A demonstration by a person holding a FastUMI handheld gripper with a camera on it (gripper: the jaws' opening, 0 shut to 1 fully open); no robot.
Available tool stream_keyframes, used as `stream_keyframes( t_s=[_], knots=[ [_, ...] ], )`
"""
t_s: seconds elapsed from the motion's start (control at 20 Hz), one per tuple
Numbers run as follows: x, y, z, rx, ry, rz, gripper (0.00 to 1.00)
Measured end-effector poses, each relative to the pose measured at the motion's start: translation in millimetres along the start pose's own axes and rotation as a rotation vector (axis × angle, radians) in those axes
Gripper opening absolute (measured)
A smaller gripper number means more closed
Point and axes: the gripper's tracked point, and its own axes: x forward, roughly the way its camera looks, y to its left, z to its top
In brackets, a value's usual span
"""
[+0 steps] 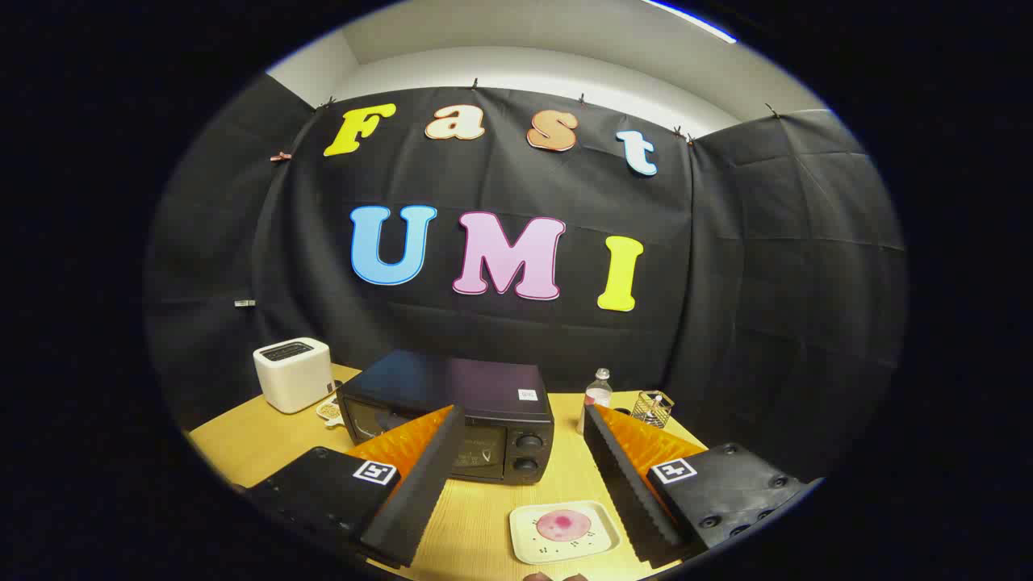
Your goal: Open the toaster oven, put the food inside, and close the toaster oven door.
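Hovering with gripper (516, 452) fingers spread wide, gripping nothing; toaster oven (452, 420) door seen closed just ahead. Best approached squarely, hooking the door's top edge, food plate (563, 530) left undisturbed.

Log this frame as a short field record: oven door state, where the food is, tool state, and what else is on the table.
oven: black toaster oven on the wooden table, just ahead of the tool's fingers
oven door: closed
food: pink round piece on a small plate, between the fingers, nearer than the oven
tool: open, holding nothing
other items: white toaster left of the oven; bottle and wire basket to its right
task progress: not yet started
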Motion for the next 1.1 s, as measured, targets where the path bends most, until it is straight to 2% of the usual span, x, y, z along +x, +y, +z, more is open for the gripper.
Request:
stream_keyframes(
  t_s=[1.1],
  knots=[
    [6.3,40.6,-16.2,0.050,0.059,0.040,0.97]
  ],
)
